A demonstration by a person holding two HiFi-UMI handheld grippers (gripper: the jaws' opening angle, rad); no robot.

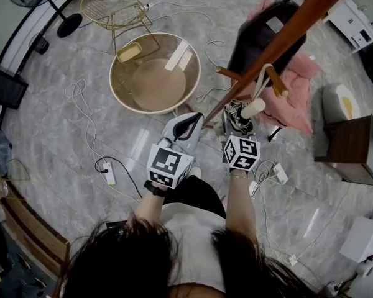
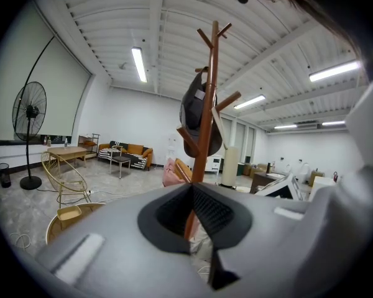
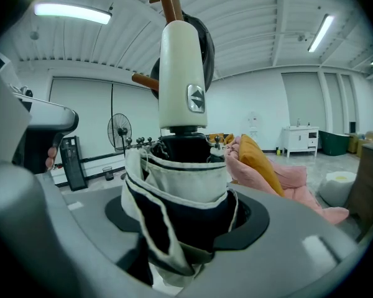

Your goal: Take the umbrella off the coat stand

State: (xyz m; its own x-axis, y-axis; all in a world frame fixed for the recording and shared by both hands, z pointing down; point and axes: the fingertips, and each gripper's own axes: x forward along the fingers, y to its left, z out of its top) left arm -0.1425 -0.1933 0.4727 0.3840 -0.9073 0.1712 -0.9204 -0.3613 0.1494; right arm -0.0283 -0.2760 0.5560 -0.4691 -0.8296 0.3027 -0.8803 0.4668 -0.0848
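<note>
The brown wooden coat stand (image 1: 286, 39) slants across the head view, and a black bag (image 1: 267, 36) hangs on it. A folded black-and-white umbrella (image 1: 239, 115) with a cream handle (image 1: 253, 108) hangs by its strap from a peg (image 1: 275, 79). My right gripper (image 1: 237, 124) is shut on the umbrella's folded canopy (image 3: 177, 185), and the handle (image 3: 182, 73) stands up beyond the jaws. My left gripper (image 1: 196, 119) is shut on the stand's pole (image 2: 208, 92), which runs down between its jaws (image 2: 193, 222).
A round tan table (image 1: 189, 89) and a wire chair (image 1: 112, 8) stand on the floor beyond the stand. Pink cloth (image 1: 298, 92) lies at the right, next to a dark brown cabinet (image 1: 351, 148). Cables and a power strip (image 1: 109, 172) trail over the floor. A standing fan (image 2: 30, 113) is at the left.
</note>
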